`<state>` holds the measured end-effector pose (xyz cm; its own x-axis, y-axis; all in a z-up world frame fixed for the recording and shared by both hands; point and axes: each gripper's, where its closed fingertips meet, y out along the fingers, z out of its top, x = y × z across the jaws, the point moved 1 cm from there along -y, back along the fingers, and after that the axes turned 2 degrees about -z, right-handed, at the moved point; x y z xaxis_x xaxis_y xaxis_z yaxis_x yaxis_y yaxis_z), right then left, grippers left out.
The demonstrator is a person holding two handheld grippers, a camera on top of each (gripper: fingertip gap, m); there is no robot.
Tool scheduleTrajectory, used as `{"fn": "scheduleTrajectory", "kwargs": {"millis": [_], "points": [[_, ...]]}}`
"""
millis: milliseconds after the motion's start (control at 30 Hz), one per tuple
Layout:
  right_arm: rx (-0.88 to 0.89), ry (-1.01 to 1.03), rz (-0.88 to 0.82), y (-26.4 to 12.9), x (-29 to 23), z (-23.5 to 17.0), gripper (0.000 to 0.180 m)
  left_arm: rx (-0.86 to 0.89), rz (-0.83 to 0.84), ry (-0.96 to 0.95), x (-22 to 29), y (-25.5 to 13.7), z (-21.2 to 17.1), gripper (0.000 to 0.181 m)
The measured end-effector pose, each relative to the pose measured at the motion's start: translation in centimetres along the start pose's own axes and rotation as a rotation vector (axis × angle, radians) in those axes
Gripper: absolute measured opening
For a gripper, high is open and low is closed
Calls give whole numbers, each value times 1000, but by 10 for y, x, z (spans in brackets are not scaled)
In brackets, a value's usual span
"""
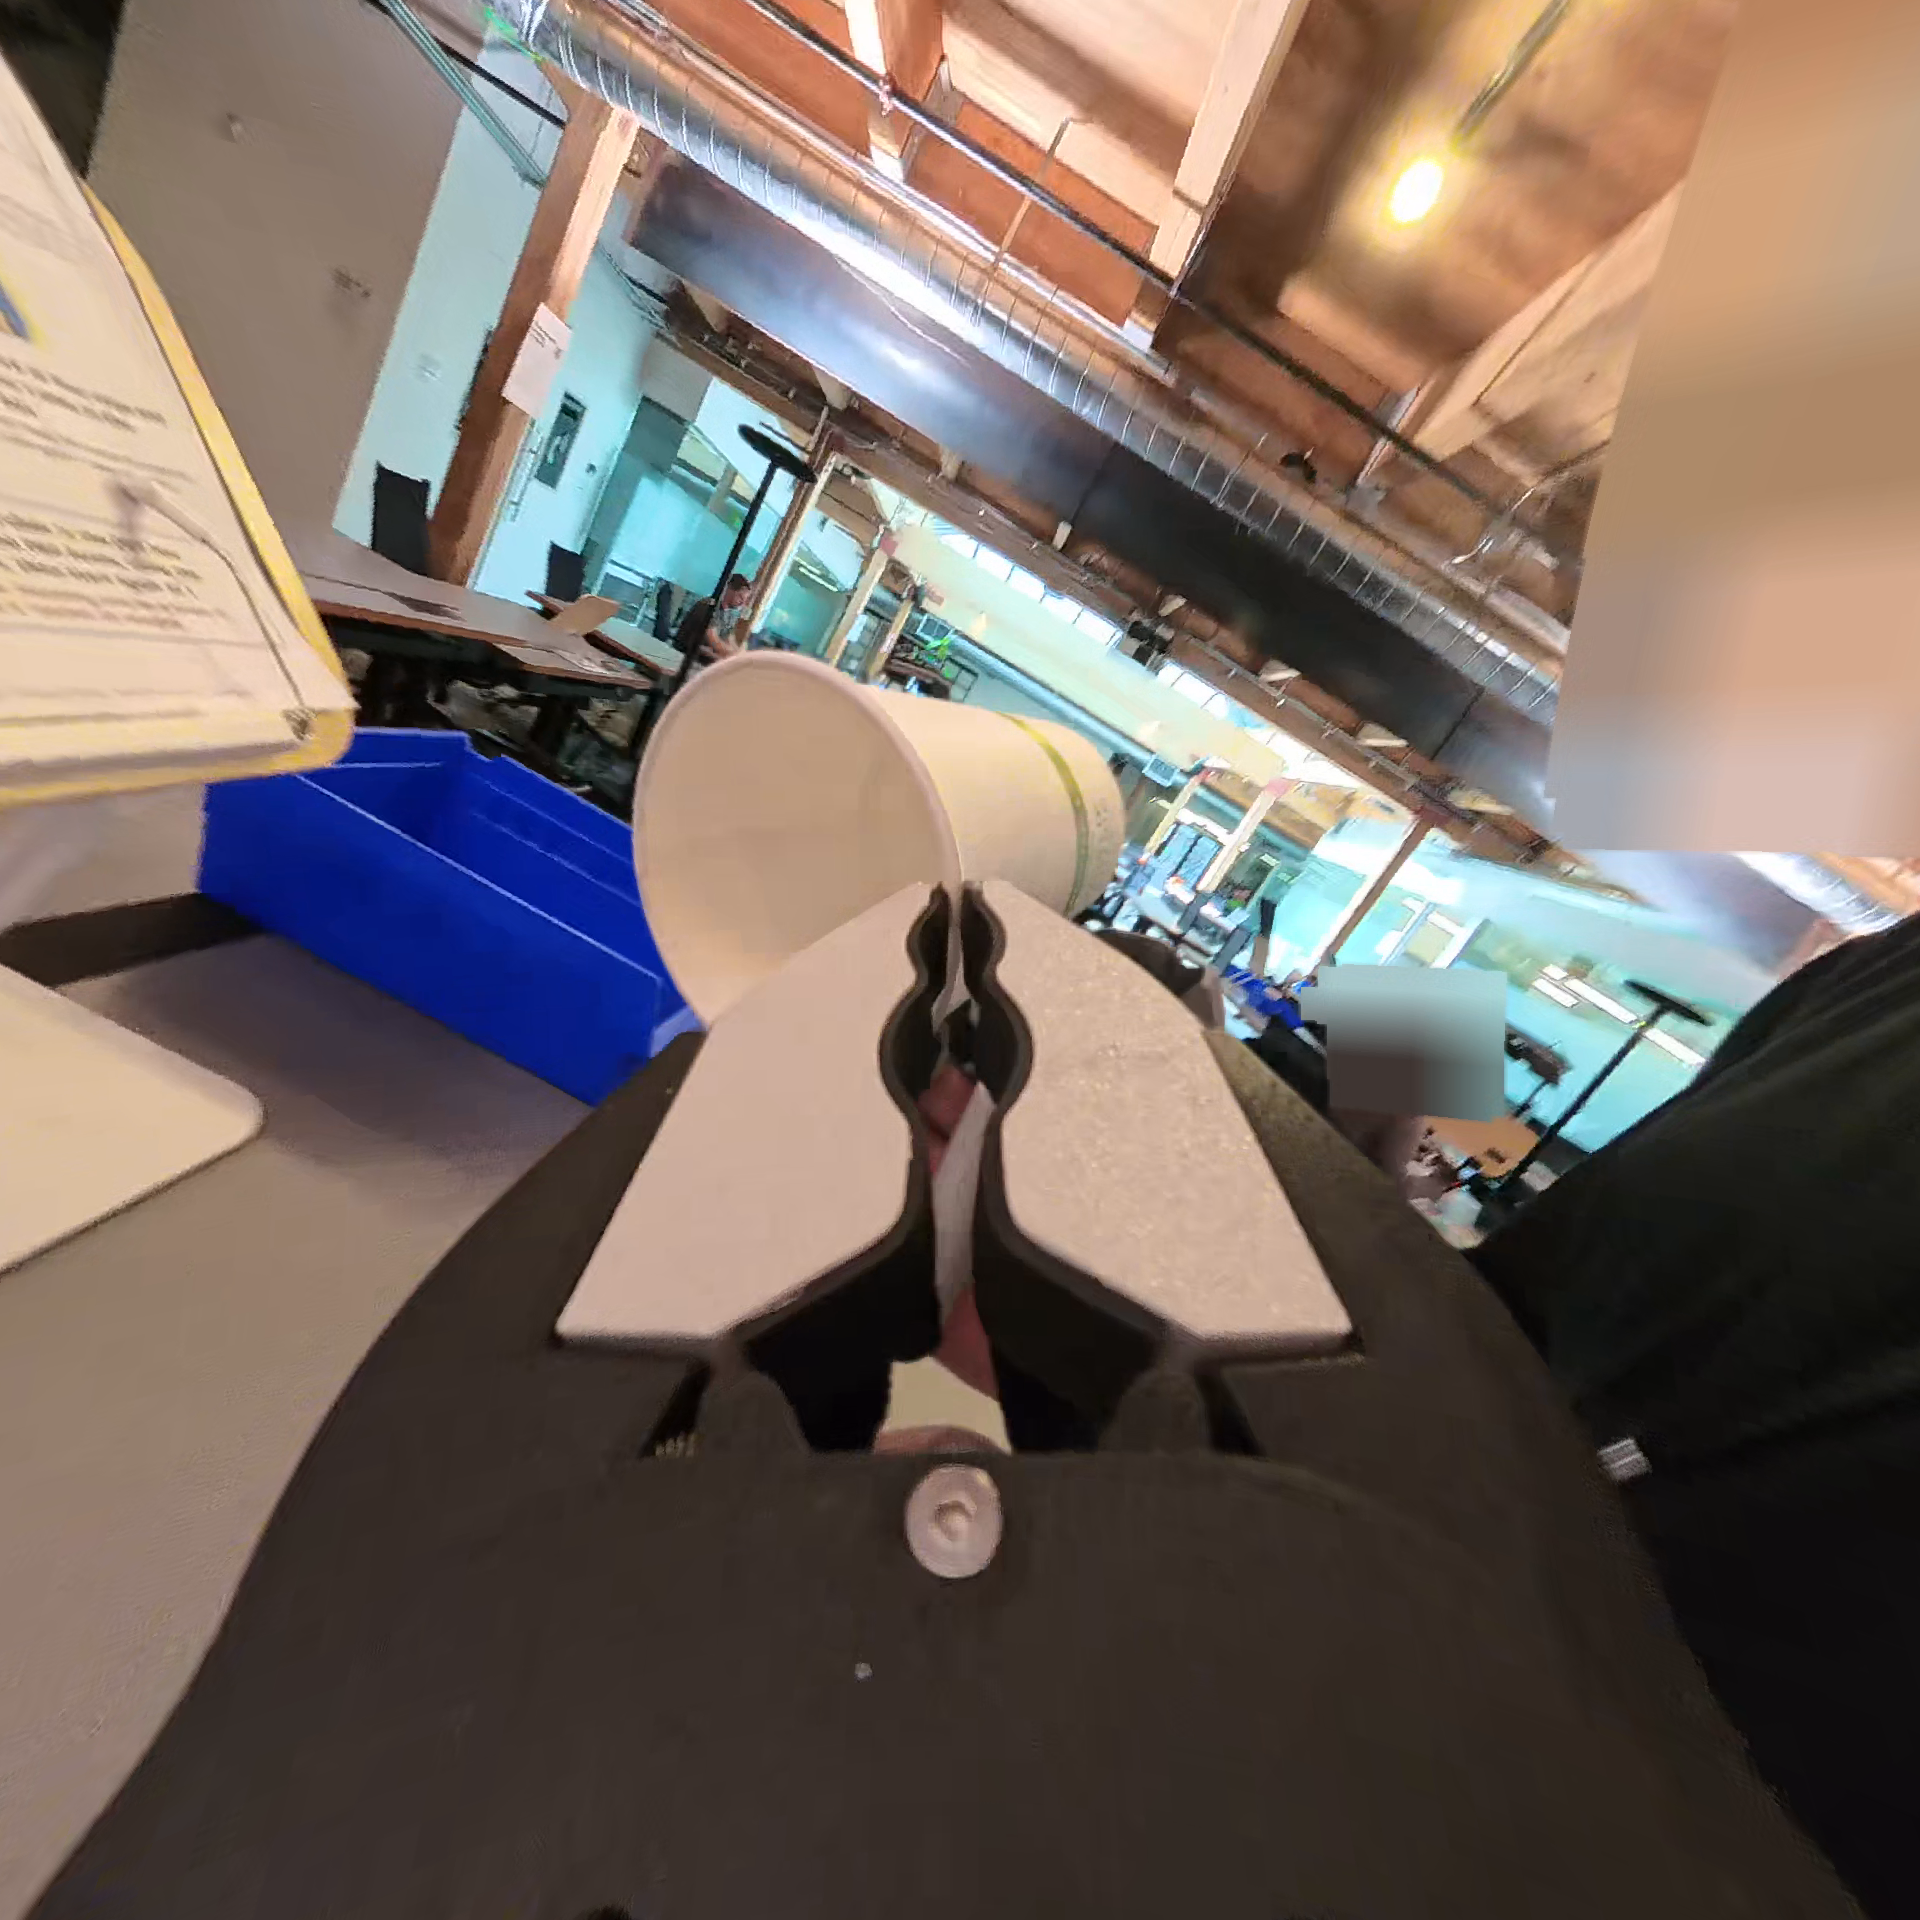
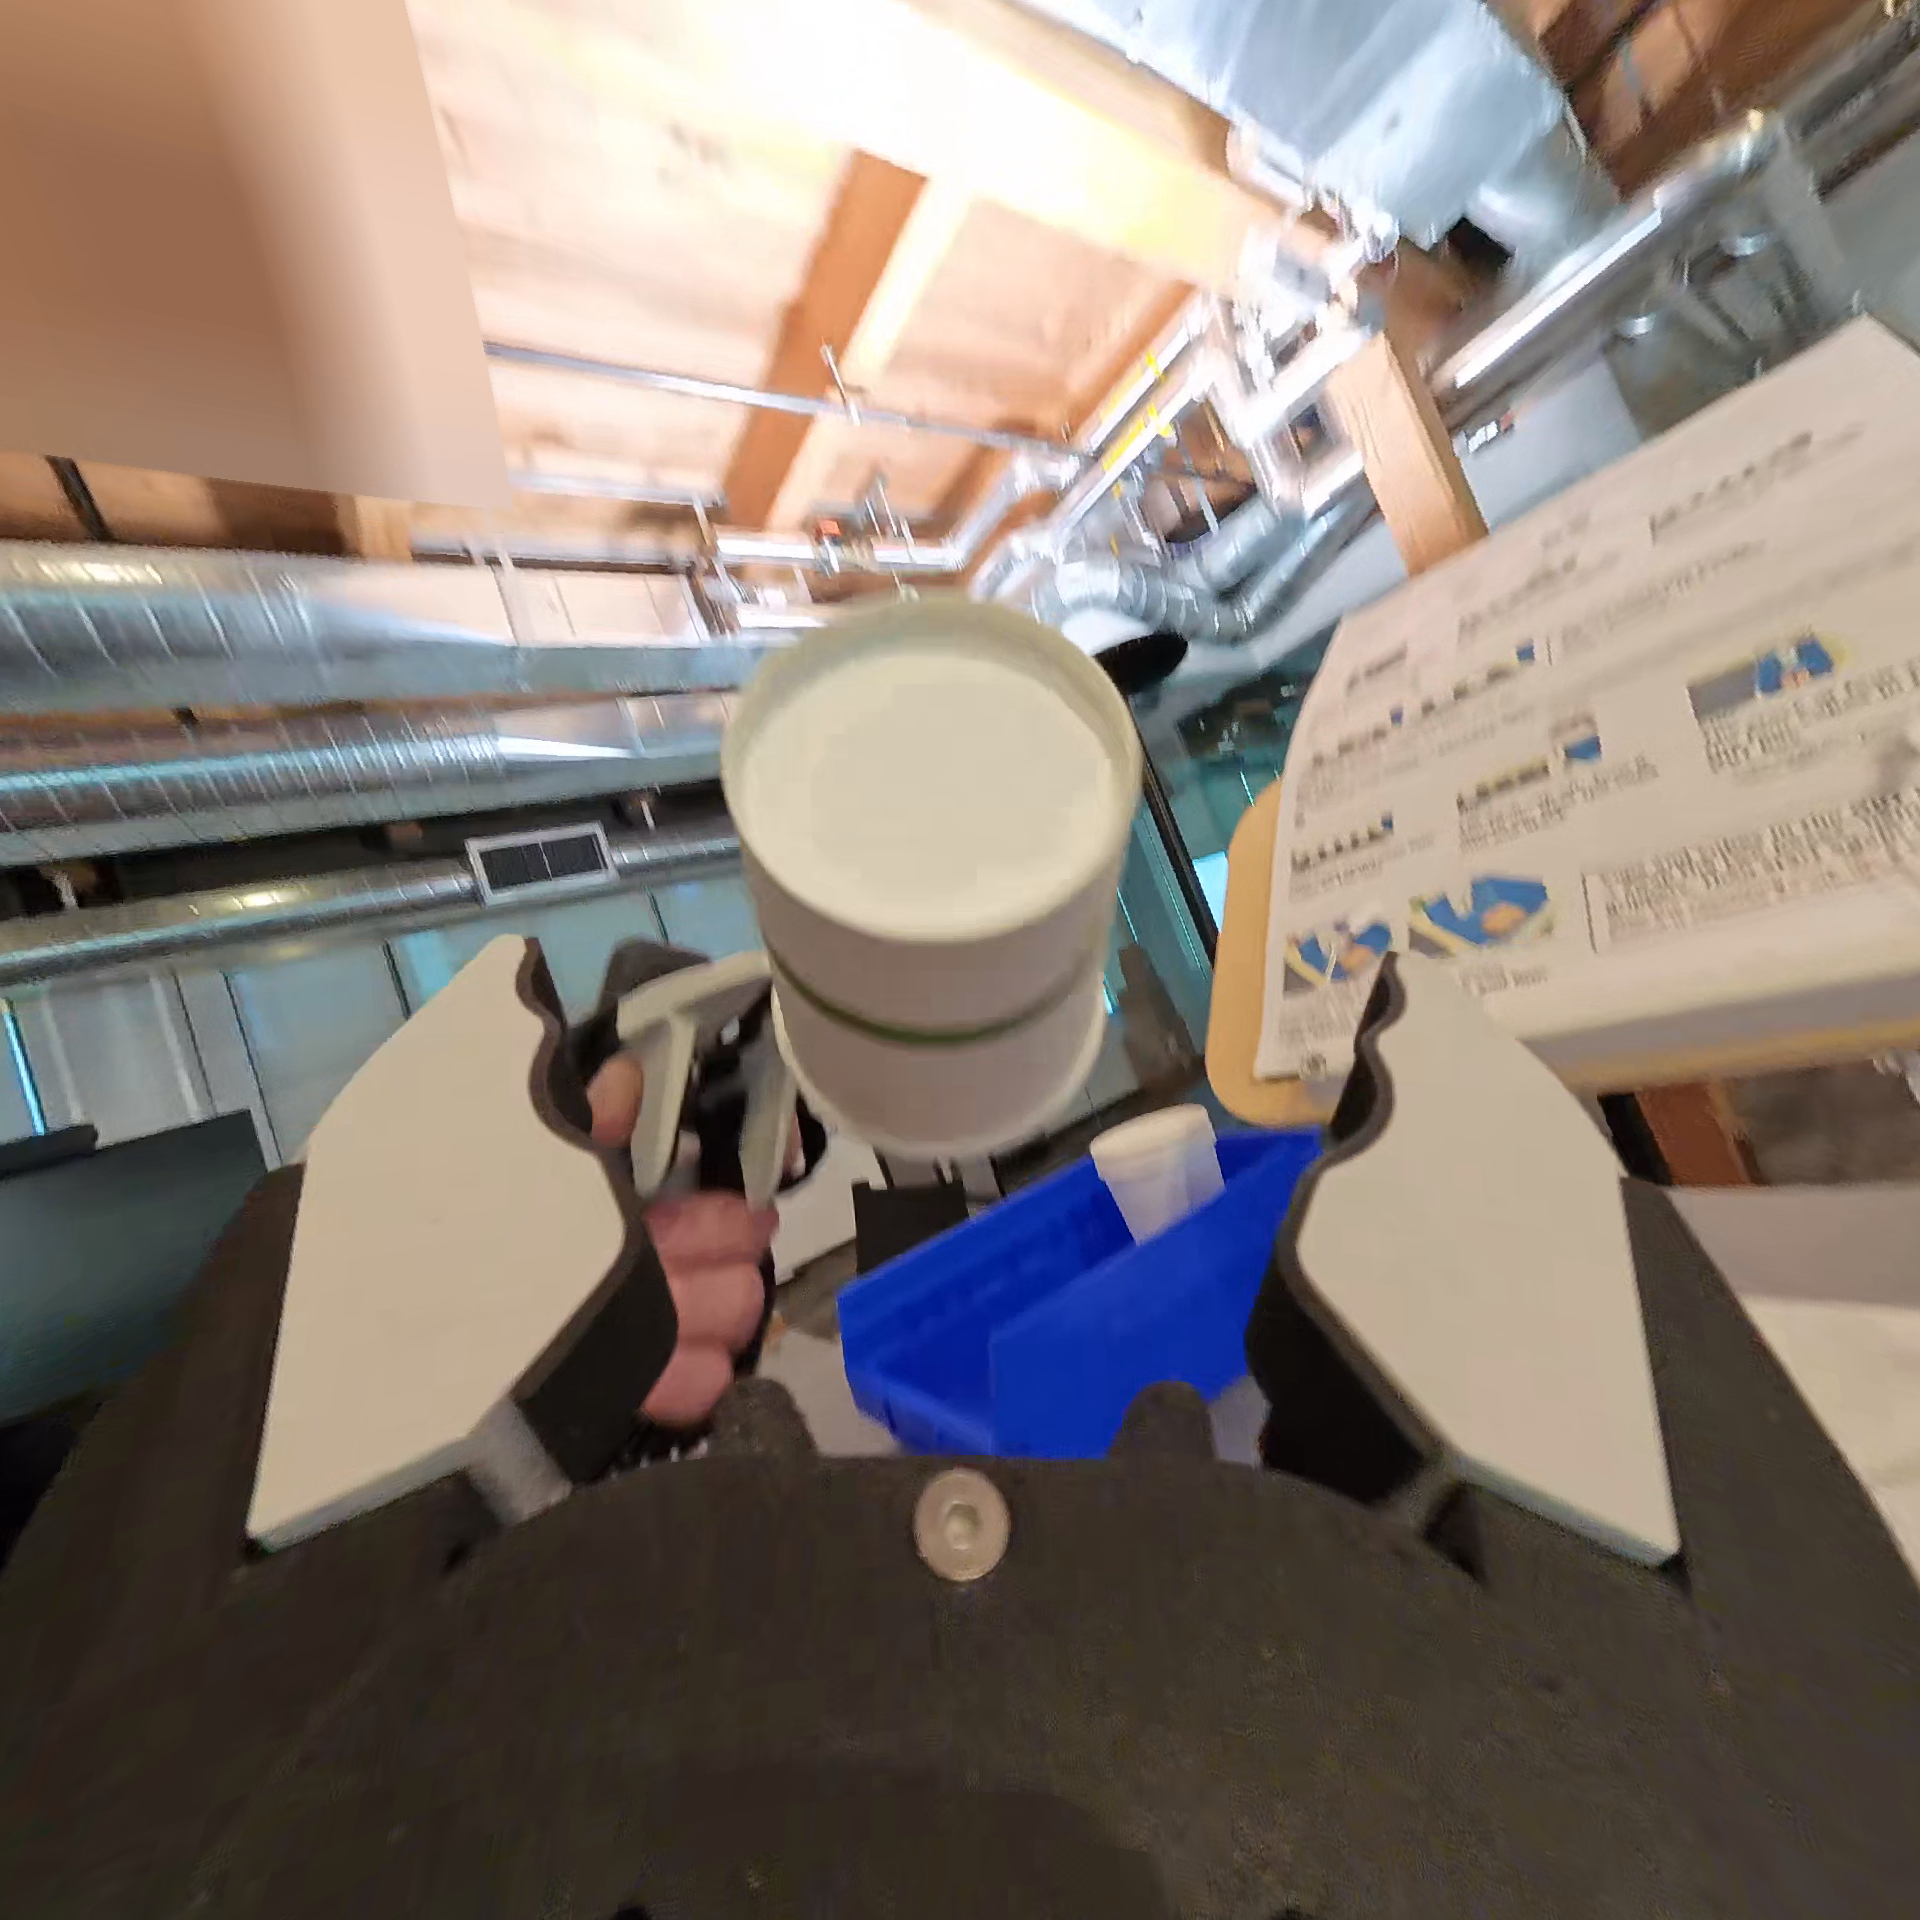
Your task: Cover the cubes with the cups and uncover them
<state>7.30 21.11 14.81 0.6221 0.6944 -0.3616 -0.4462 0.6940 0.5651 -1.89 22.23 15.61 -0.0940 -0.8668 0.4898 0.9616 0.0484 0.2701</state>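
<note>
The left tool (image 1: 958,914) is clamped on the white paper cup's (image 1: 831,800) rim — cup aloft, axis nearly level, base pointing right. Right tool (image 2: 956,1039) gapes empty — blue plastic bin (image 2: 1039,1320) just beyond it.

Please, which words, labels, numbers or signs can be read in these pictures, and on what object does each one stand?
Instruction sheet: printed lines and small pictures, blurred here; I quote none.
Paper cup: tiny print beside its green band, too small to read.
Notice on the wooden post: too small to read.
Blue bin: no writing visible.
</note>
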Motion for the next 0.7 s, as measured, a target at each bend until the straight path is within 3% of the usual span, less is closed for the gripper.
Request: {"fn": "scheduleTrajectory", "kwargs": {"millis": [100,267,400,533,633,700], "points": [[42,-34,12,8,-2,12,131,26,-38,-101,1,6,-11,2],[66,-58,39,6,-1,29,85,23,-71,-173,3,13,-27,2],[53,-45,58,4,1,41,84,7,-113,-203,9,22,-35,3],[19,-173,-24,-12,14,85,84,-62,-139,-125,15,20,-30,16],[-123,-368,-208,-54,50,127,84,-159,-70,5,9,9,-29,0],[-233,-510,-378,-99,80,154,84,-182,-18,56,3,-1,-25,0]]}}
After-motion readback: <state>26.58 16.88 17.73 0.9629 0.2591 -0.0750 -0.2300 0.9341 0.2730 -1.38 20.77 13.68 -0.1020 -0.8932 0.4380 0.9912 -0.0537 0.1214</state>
